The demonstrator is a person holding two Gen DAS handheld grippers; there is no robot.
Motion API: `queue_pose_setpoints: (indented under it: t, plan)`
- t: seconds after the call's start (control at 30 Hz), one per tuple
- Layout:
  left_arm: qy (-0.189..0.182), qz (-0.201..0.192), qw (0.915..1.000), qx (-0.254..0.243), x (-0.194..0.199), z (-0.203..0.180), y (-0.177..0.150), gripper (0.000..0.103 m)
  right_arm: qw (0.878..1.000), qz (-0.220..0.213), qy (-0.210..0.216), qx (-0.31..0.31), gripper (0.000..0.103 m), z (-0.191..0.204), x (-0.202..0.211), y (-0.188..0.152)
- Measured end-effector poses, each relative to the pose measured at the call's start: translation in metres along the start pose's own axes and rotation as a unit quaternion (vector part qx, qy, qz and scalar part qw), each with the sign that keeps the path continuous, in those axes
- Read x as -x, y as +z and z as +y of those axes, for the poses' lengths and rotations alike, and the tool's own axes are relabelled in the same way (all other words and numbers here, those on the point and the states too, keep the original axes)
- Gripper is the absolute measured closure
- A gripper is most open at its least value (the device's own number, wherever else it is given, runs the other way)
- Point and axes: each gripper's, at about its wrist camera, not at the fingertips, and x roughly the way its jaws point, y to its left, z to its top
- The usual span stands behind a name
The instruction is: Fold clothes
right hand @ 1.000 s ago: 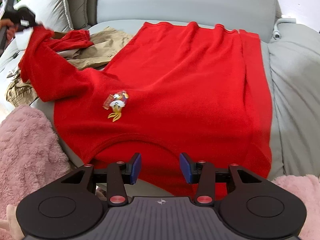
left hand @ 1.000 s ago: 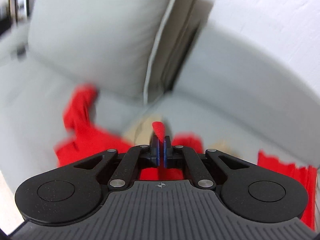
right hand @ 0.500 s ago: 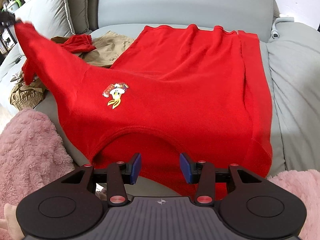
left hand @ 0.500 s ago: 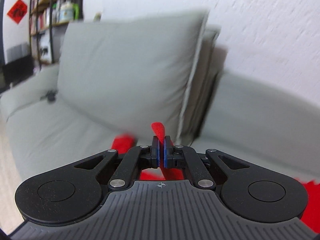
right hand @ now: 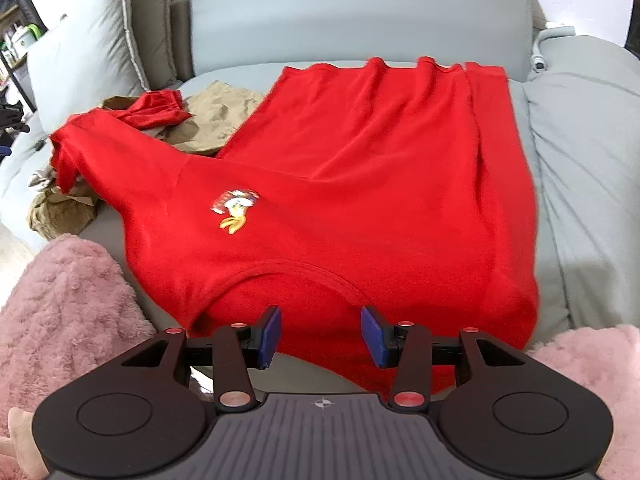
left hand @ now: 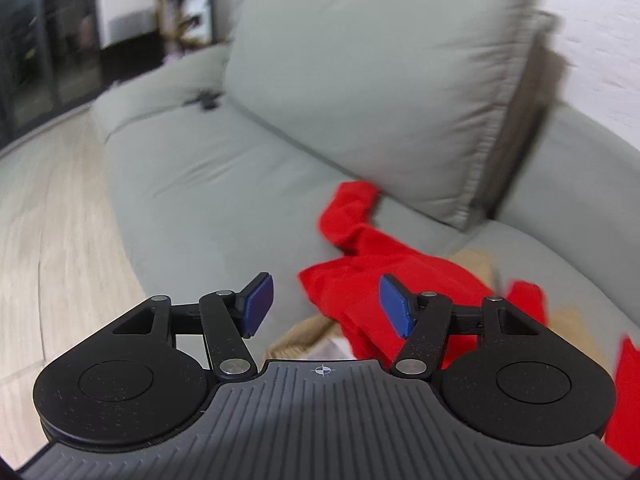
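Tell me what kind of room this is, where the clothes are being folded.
Most likely a home living room. A grey sofa with a big back cushion holds a red sweatshirt spread flat, and there is wood flooring and a bookshelf at the far end.

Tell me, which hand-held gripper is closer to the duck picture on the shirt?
Right. The right hand-held gripper hovers at the collar, just below the duck. The left hand-held gripper is out by the sleeve.

One red shirt (right hand: 360, 184), one sofa (right hand: 580, 168), two grippers.
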Motion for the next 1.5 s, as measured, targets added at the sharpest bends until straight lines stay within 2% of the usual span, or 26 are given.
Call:
queue_pose_setpoints:
  t: [0.07, 0.13, 0.17, 0.2, 0.23, 0.27, 0.33, 0.4, 0.5, 0.57, 0.63, 0.67, 0.73, 0.8, 0.83, 1.07, 1.17, 1.23, 1.27, 1.43, 1.5]
  plan:
    - [-0.041, 0.007, 0.9986, -0.032, 0.021, -0.021, -0.013, 0.038, 1.0, -0.005, 0.012, -0.002, 0.058, -0.002, 0.0, -0.001]
    - [-0.115, 0.034, 0.9887, -0.09, 0.053, -0.062, -0.044, 0.038, 1.0, -0.009, 0.021, -0.007, 0.058, -0.004, 0.001, -0.003]
    - [-0.13, 0.042, 0.9854, -0.102, 0.059, -0.072, -0.052, 0.038, 1.0, -0.01, 0.024, -0.01, 0.058, -0.006, 0.001, -0.003]
    - [-0.158, 0.059, 0.9782, -0.122, 0.069, -0.091, -0.069, 0.038, 0.999, -0.012, 0.027, -0.014, 0.058, -0.009, 0.002, -0.004]
    - [-0.191, 0.08, 0.9674, -0.146, 0.08, -0.114, -0.089, 0.038, 0.999, -0.014, 0.03, -0.018, 0.058, -0.012, 0.003, -0.004]
    - [-0.206, 0.091, 0.9617, -0.156, 0.086, -0.125, -0.098, 0.038, 0.999, -0.015, 0.031, -0.021, 0.057, -0.014, 0.004, -0.005]
    - [-0.242, 0.123, 0.944, -0.187, 0.1, -0.165, -0.133, 0.038, 0.999, -0.018, 0.034, -0.03, 0.055, -0.021, 0.007, -0.006]
    - [-0.249, 0.136, 0.9359, -0.209, 0.108, -0.197, -0.164, 0.038, 0.998, -0.019, 0.032, -0.047, 0.053, -0.031, 0.01, -0.009]
    - [-0.246, 0.167, 0.9306, -0.213, 0.113, -0.227, -0.199, 0.038, 0.996, -0.012, 0.023, -0.086, 0.052, -0.048, 0.011, -0.015]
    - [-0.256, 0.201, 0.9204, -0.217, 0.116, -0.242, -0.222, 0.038, 0.993, -0.012, 0.018, -0.117, 0.052, -0.06, 0.014, -0.019]
    - [-0.264, 0.223, 0.9092, -0.233, 0.12, -0.252, -0.238, 0.038, 0.988, -0.019, 0.014, -0.152, 0.052, -0.075, 0.019, -0.022]
    - [-0.262, 0.223, 0.9066, -0.244, 0.123, -0.257, -0.242, 0.038, 0.985, -0.022, 0.009, -0.17, 0.053, -0.082, 0.021, -0.024]
    - [-0.257, 0.216, 0.9048, -0.262, 0.127, -0.264, -0.246, 0.038, 0.983, -0.022, 0.003, -0.182, 0.06, -0.09, 0.022, -0.023]
    - [-0.253, 0.209, 0.9063, -0.267, 0.126, -0.272, -0.246, 0.038, 0.984, -0.018, -0.002, -0.177, 0.079, -0.093, 0.02, -0.021]
    - [-0.252, 0.205, 0.9076, -0.265, 0.125, -0.278, -0.244, 0.038, 0.986, -0.015, -0.004, -0.163, 0.081, -0.091, 0.018, -0.017]
    - [-0.235, 0.174, 0.9159, -0.275, 0.108, -0.313, -0.248, 0.041, 0.998, -0.014, -0.03, -0.044, 0.081, -0.057, -0.009, 0.013]
    - [-0.228, 0.182, 0.9112, -0.291, 0.095, -0.319, -0.263, 0.041, 0.998, 0.005, -0.049, -0.035, 0.081, -0.058, -0.025, 0.013]
    - [-0.218, 0.194, 0.9059, -0.307, 0.087, -0.318, -0.274, 0.04, 0.995, 0.055, -0.074, -0.037, 0.082, -0.064, -0.041, 0.004]
    - [-0.213, 0.2, 0.9032, -0.314, 0.083, -0.318, -0.279, 0.037, 0.995, 0.053, -0.073, -0.042, 0.084, -0.069, -0.041, -0.001]
    - [-0.223, 0.198, 0.9047, -0.304, 0.08, -0.309, -0.278, 0.036, 0.994, 0.062, -0.062, -0.07, 0.084, -0.078, -0.032, -0.004]
    - [-0.224, 0.2, 0.9043, -0.304, 0.079, -0.308, -0.277, 0.035, 0.994, 0.061, -0.055, -0.076, 0.076, -0.078, -0.03, -0.004]
